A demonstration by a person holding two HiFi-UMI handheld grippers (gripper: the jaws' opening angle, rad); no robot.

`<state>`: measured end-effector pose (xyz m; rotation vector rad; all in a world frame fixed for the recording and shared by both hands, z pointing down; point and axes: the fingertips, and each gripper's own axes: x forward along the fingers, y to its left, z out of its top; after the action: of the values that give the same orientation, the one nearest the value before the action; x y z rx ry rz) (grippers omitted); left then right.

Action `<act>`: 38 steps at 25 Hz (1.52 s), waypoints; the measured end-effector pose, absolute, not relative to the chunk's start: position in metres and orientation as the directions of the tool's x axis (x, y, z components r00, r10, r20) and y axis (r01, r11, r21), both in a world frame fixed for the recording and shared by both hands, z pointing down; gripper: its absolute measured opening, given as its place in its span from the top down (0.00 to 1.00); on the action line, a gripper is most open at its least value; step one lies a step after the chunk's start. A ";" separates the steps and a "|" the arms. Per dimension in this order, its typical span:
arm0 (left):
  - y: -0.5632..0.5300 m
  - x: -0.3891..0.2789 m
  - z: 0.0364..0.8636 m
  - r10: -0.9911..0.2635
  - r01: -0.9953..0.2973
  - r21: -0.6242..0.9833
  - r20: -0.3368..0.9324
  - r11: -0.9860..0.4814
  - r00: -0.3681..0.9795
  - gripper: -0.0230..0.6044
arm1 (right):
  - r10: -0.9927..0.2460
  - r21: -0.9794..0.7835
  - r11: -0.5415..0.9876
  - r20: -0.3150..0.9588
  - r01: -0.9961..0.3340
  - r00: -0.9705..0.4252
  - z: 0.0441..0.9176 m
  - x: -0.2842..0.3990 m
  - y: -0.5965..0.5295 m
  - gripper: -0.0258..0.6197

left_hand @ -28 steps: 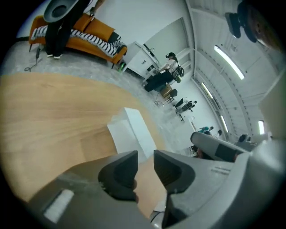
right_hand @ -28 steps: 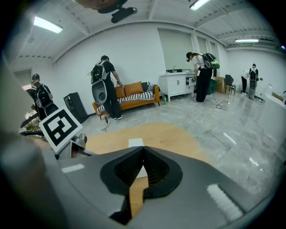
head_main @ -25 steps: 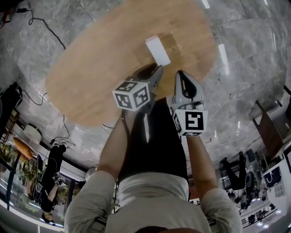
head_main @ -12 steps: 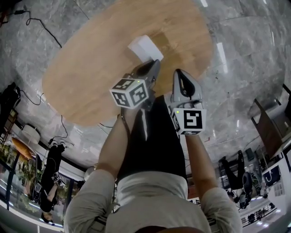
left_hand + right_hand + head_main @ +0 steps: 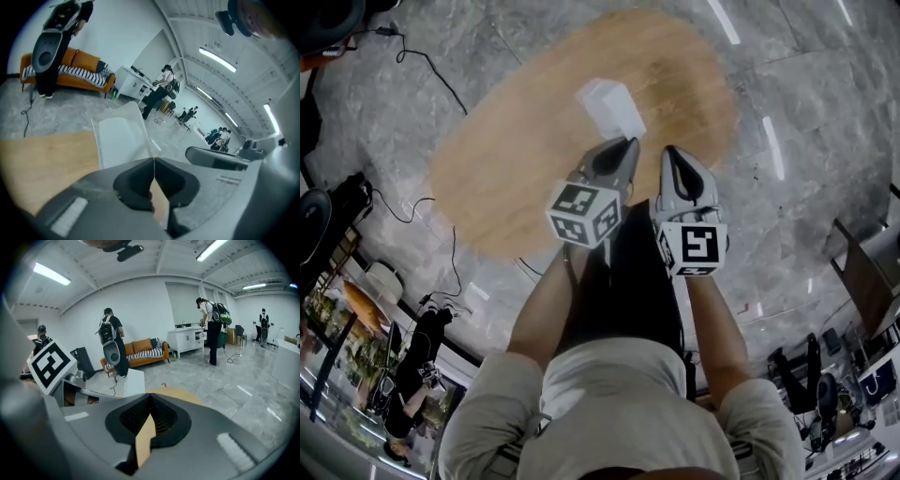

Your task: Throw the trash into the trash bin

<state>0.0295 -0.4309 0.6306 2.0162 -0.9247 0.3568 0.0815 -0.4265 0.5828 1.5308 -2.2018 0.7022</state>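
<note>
A white, flat box-like piece of trash (image 5: 609, 105) hangs over the oval wooden table (image 5: 516, 159), gripped at its near edge by my left gripper (image 5: 627, 143). In the left gripper view the white piece (image 5: 119, 136) rises straight out of the closed jaws of the left gripper (image 5: 153, 160). My right gripper (image 5: 670, 150) is just to the right of it, shut and empty. In the right gripper view the right gripper (image 5: 150, 397) shows only the table (image 5: 180, 393) through its slit, with the white piece (image 5: 130, 380) to the left. No trash bin is plainly in view.
Grey marble floor surrounds the table. A black cable (image 5: 427, 70) runs across the floor at the upper left, near a dark round object (image 5: 328, 19). An orange sofa (image 5: 145, 350), white cabinets (image 5: 187, 339) and several people stand farther off in the room.
Both grippers have risen away from the table. The white piece, flat on the table a second ago, has come up tilted in the left gripper, which has rolled a little.
</note>
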 end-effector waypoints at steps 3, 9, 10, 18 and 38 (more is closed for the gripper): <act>-0.431 0.025 0.578 -0.525 -0.742 0.515 0.526 -0.429 0.669 0.93 | -0.796 -0.185 0.263 0.513 -0.947 -0.321 0.538 0.077 -0.425 0.95; -0.400 -0.003 0.472 -0.596 -0.752 0.331 0.463 -0.570 0.656 0.93 | -0.865 -0.154 0.225 0.423 -0.962 -0.270 0.443 0.058 -0.382 0.95; -0.394 -0.005 0.458 -0.607 -0.751 0.315 0.449 -0.580 0.656 0.93 | -0.874 -0.146 0.225 0.407 -0.963 -0.266 0.430 0.056 -0.376 0.95; -0.335 -0.024 0.376 -0.617 -0.703 0.238 0.346 -0.670 0.706 0.93 | -0.941 -0.070 0.209 0.257 -0.975 -0.220 0.330 0.030 -0.322 0.95; -0.143 0.142 0.299 -0.221 -0.248 0.072 0.265 -0.966 0.938 0.93 | -0.940 -0.025 -0.281 0.211 -0.959 0.270 0.272 0.175 -0.101 0.95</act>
<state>0.1425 -0.1425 0.2991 2.9902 -0.3630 0.3909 0.1745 -0.1015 0.2715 2.4156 -1.8148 0.2805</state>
